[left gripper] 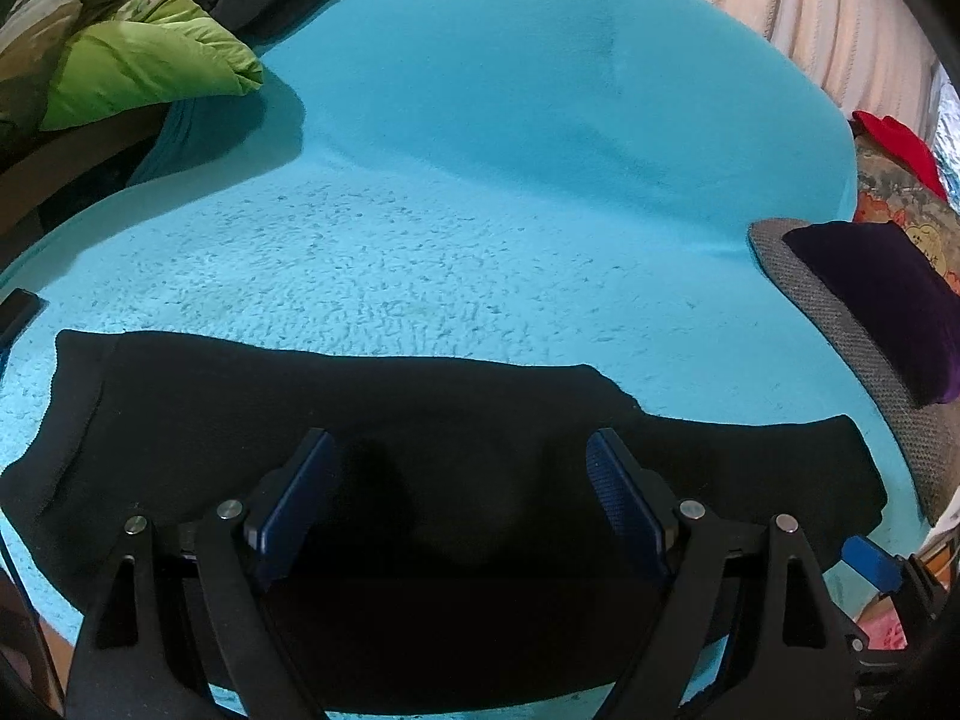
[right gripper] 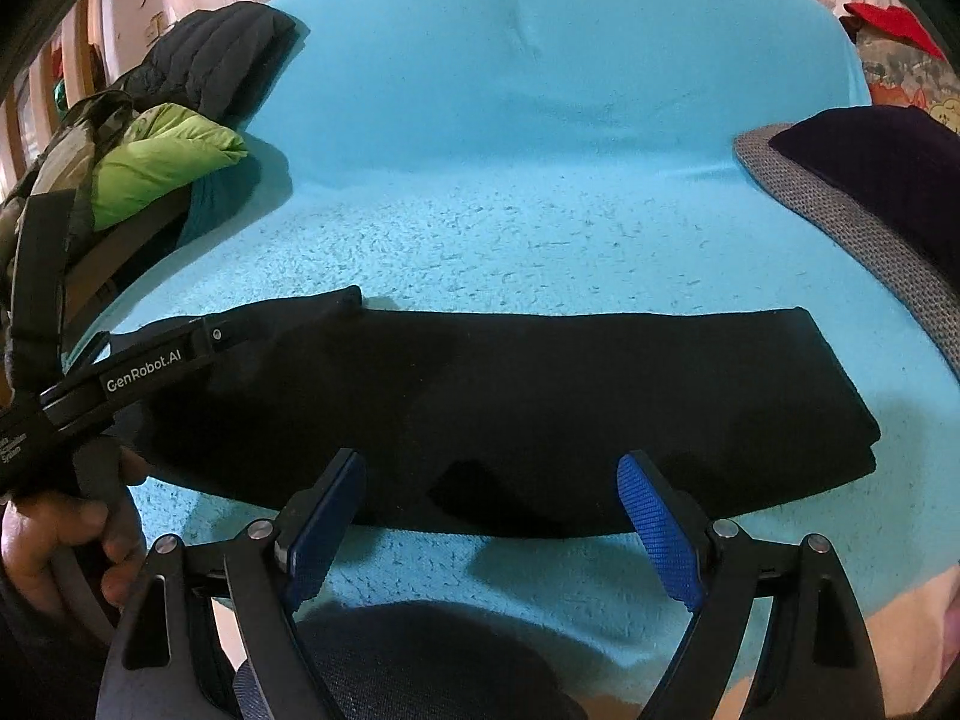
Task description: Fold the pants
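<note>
The black pants (right gripper: pixel 510 408) lie flat across the near part of a turquoise fleece blanket (right gripper: pixel 510 210), already doubled into a long band that runs from 9 o'clock to 3 o'clock in the right wrist view. The far edge is straight, the end at 3 o'clock is squared off with stacked layers showing, and the cloth looks smooth with only faint creases. In the left wrist view the pants (left gripper: pixel 420 420) fill the lower half of the frame, with a seamed hem at 9 o'clock and a step in the far edge toward 2 o'clock.

The left claw (left gripper: pixel 462 498) hangs over the pants with its blue pads spread wide, gripping nothing. The right claw (right gripper: pixel 498 522) is likewise released, at the pants' near edge.

A pile of jackets (right gripper: pixel 168 150), green and dark, sits at 10 o'clock on the blanket. A dark purple cushion (right gripper: pixel 882 180) on a grey mat lies at 2 o'clock.
</note>
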`<state>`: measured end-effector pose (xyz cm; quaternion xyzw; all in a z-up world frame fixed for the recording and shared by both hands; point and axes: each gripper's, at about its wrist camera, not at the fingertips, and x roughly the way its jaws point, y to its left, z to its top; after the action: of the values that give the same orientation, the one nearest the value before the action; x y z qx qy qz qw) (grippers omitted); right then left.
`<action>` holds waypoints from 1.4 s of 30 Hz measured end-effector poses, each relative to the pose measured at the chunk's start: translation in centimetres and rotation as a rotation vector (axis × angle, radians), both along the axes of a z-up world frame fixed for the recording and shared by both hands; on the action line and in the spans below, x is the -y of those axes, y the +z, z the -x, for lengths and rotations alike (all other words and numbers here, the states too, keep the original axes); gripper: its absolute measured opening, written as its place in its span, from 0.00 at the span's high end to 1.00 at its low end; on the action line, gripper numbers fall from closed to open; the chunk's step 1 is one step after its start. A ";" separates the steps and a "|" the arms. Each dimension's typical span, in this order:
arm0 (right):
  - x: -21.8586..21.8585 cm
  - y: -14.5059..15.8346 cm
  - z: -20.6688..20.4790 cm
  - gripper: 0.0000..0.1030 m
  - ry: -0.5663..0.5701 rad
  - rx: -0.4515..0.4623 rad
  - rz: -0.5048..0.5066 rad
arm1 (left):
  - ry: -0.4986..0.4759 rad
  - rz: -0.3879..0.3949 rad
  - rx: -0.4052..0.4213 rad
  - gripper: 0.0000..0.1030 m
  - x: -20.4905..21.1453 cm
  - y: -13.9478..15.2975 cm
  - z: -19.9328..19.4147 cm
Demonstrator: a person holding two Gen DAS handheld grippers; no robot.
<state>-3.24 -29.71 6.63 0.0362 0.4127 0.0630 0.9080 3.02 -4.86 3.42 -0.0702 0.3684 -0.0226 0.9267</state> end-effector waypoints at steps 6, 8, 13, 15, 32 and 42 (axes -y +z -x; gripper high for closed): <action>0.2 -0.2 -0.2 0.15 -0.007 -0.010 -0.024 | 0.009 -0.007 -0.012 0.17 -0.1 -0.2 -0.1; 0.2 -0.2 -0.2 0.15 -0.001 -0.016 -0.029 | 0.008 -0.012 -0.015 0.17 0.0 -0.3 -0.2; 0.1 -0.4 -0.4 0.15 0.007 -0.025 -0.030 | 0.014 0.004 -0.060 0.17 0.1 -1.1 -0.6; 0.0 -0.4 -0.5 0.15 0.008 -0.026 -0.032 | 0.020 0.010 -0.069 0.17 0.0 -1.3 -0.7; -0.7 -0.6 -0.6 0.15 0.002 -0.026 -0.029 | -0.003 0.111 -0.092 0.00 -0.3 -1.4 -1.2; -0.5 -0.7 -0.8 0.15 -0.001 -0.028 -0.046 | -0.007 0.105 -0.077 0.00 -0.1 -1.5 -1.1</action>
<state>-2.45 -29.26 5.92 0.0582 0.4236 0.0718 0.9011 4.09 -4.79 1.95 -0.1185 0.4023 -0.0423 0.9068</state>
